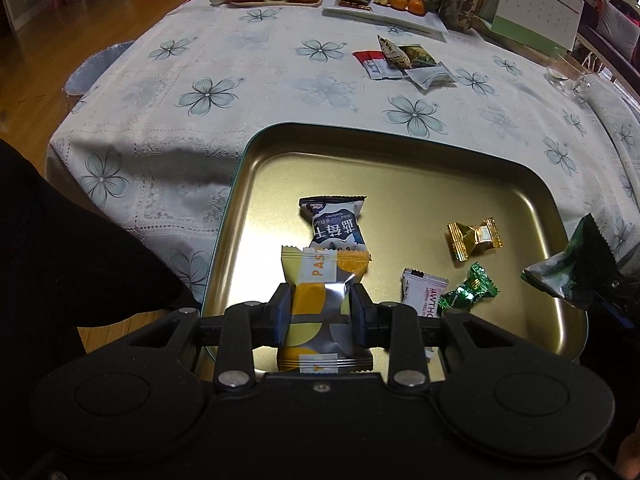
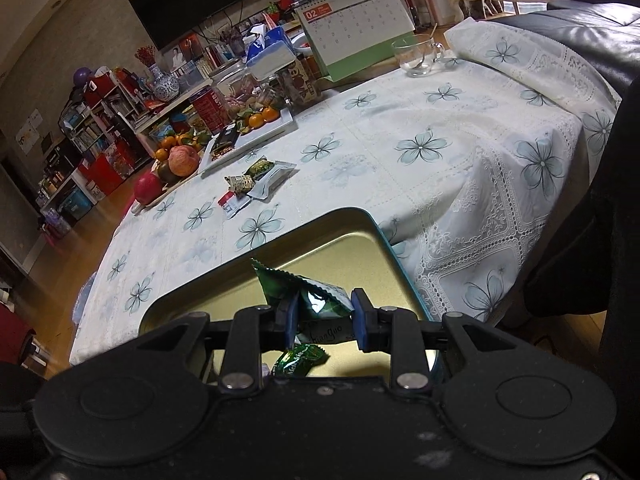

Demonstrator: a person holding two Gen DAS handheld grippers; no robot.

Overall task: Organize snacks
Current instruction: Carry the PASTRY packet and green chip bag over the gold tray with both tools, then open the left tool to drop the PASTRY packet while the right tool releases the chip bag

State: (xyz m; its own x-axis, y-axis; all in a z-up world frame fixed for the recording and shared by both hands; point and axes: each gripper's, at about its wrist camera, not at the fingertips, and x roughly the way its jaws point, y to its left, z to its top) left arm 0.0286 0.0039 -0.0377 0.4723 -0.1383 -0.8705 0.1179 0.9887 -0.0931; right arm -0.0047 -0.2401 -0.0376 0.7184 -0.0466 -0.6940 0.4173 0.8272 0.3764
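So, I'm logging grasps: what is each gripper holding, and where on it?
Left gripper pinches the yellow pastry packet across its middle. Right gripper pinches the green-and-white packet across its lower part.

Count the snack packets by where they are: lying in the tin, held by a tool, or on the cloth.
Lying in the tin: 4
Held by a tool: 2
On the cloth: 4
Total: 10

Living room at home: television (image 2: 198, 0), cluttered shelves (image 2: 96, 128) (books, boxes), sofa (image 2: 592, 20).
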